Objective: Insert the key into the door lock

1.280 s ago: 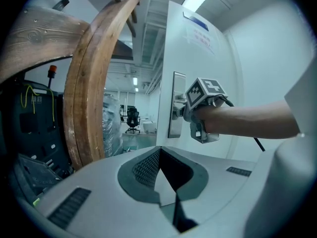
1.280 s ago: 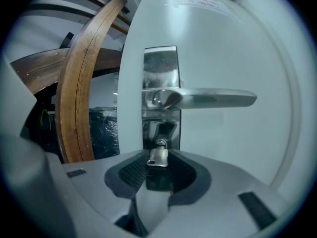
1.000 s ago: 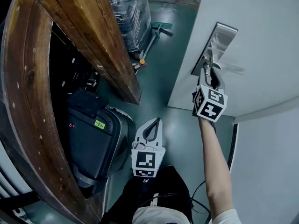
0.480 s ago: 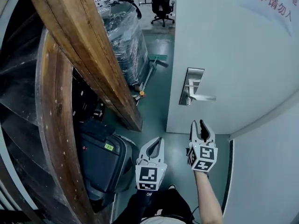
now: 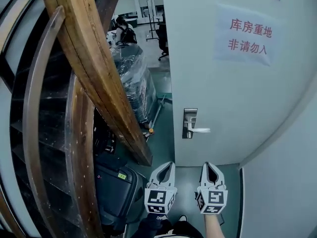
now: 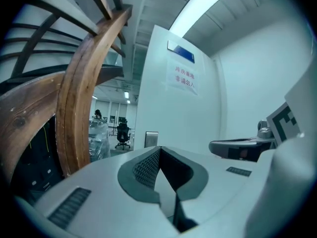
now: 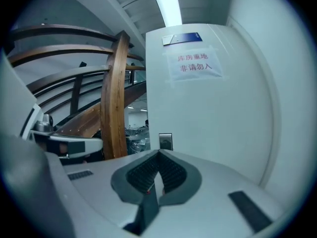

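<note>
Now right gripper (image 5: 212,166) pulled back from door lock (image 5: 189,123), well apart, level beside left gripper (image 5: 167,165). Right jaws just closed, nothing between. Left jaws together, empty. Key too small to spot; judged left in lock, task done.

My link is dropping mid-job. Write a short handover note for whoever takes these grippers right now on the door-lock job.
Left gripper: fingers together, nothing between them.
Right gripper: fingers have just closed, nothing seen between them.
Both sit low, side by side, apart from the white door.
Silver lock plate with its lever handle is near the door's left edge, untouched.
Done: cannot tell; no key shows in either gripper, and the lock is too small to read.
Left: check the lock closely; insert the key if absent.
</note>
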The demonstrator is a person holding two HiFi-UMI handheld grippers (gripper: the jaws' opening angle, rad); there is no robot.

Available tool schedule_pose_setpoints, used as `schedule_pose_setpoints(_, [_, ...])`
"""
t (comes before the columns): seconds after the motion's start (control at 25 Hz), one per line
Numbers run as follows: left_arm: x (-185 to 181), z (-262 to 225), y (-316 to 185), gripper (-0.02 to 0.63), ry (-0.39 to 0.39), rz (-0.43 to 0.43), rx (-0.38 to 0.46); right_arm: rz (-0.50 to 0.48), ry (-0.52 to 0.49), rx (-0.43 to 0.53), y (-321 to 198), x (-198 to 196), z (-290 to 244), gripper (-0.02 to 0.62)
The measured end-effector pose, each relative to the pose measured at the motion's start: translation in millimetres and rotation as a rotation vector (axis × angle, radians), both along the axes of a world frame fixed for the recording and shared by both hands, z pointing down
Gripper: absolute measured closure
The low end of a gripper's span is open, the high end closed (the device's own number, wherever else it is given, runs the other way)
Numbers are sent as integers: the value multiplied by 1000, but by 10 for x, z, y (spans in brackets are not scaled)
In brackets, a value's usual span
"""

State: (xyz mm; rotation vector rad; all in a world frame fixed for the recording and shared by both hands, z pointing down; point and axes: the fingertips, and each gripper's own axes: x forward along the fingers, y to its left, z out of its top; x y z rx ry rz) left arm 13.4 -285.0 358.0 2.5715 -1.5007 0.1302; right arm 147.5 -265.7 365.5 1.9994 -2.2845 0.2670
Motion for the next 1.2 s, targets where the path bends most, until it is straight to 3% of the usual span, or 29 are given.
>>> schedule_pose_setpoints(0.36, [121, -549, 204, 603, 20, 31, 83, -28, -17, 68, 365, -56, -516, 588])
schedule_pose_setpoints(0.84, [125, -806, 262, 603, 29, 49, 135, -56, 4, 147, 429, -215, -877, 589])
schedule_pose_setpoints(1.2, [42, -780, 268, 603, 35, 43, 120, -66, -3, 142, 452, -273, -883, 591])
